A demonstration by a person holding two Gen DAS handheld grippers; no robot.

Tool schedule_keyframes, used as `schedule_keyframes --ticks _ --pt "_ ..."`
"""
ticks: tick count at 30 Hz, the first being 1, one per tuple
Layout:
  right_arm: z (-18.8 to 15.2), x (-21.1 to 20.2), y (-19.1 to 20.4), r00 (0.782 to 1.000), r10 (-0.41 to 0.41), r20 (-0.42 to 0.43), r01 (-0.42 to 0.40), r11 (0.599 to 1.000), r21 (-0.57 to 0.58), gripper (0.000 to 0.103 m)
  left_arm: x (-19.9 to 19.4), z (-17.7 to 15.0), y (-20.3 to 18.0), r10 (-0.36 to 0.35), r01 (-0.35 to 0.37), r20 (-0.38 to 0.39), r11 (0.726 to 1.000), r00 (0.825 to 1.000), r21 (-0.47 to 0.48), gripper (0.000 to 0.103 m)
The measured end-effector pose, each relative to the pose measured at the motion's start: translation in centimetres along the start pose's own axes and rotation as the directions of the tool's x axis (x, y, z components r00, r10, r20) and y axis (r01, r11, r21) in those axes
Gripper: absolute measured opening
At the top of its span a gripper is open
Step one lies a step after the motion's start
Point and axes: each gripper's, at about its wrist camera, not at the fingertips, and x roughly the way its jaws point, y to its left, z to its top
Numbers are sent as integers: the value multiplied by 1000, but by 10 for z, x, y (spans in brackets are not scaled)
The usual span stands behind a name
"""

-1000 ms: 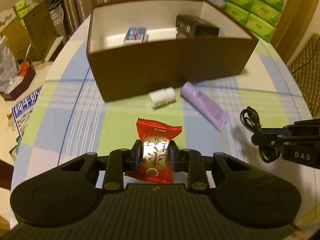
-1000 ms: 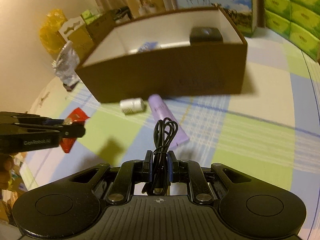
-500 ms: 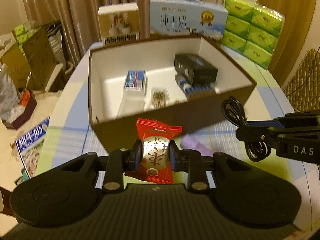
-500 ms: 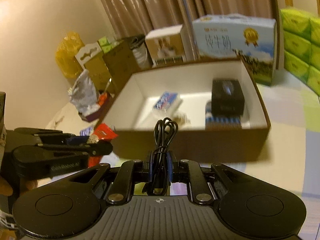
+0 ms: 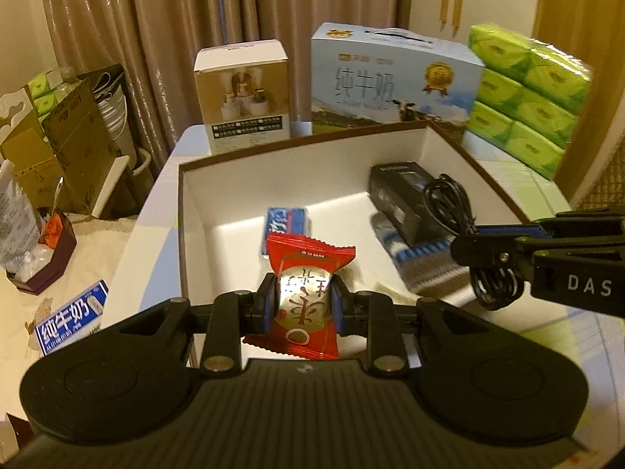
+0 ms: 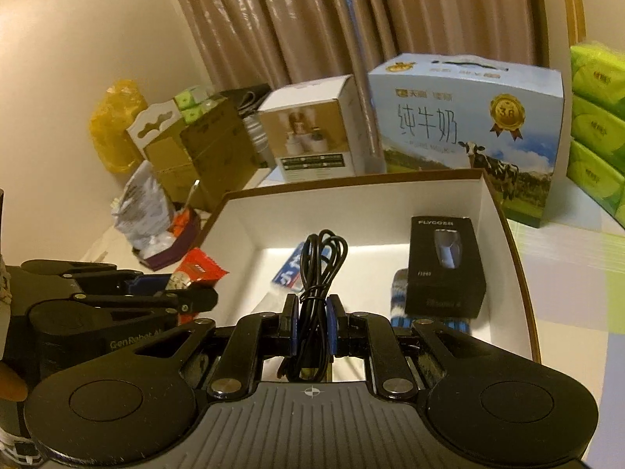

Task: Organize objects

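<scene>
The left tool (image 5: pixel 304 305) pinches a red snack packet (image 5: pixel 306 293) by its middle, the blue pads pressed against both sides of the wrapper, and holds it above the near left part of the open brown box (image 5: pixel 300 144). The right tool (image 6: pixel 311 326) is clamped on a coiled black cable (image 6: pixel 318 273), whose loops stand up above the pads and whose lower end hangs below them; it too is over the near edge of the box, to the right of the packet. In the left wrist view the right tool comes in from the right edge with the cable dangling from its tip, in front of the box's right half. Inside the white-lined box lie a small blue and white pack (image 5: pixel 286 223) near the middle, a black carton (image 6: pixel 445 265) toward the right wall, and a blue and white knitted item (image 5: pixel 422 258) partly under the carton's near end. The box sits on a desk (image 6: pixel 578 312) covered by a checked cloth in green, blue and white. Beyond the far wall of the box stand a white product box (image 5: pixel 246 93) and a pale blue milk case (image 5: pixel 390 82) with a cow on it, and at the far right a stack of green tissue packs (image 5: pixel 527 93). Brown curtains (image 5: pixel 195 19) hang behind.
</scene>
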Motion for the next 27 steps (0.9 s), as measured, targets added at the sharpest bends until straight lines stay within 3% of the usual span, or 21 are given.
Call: schedule_keyframes --ticks 16,24,27 --pt "33 90 -34 995 -49 -85 51 999 19 11 95 44 36 71 -70 -80 997 994 11 23" --pt "38 119 -48 991 -61 -122 65 997 29 11 122 49 44 78 -77 -108 997 991 22 23" --pt "39 124 -50 993 -57 -99 62 997 44 12 128 50 46 79 -77 -111 997 991 24 23"
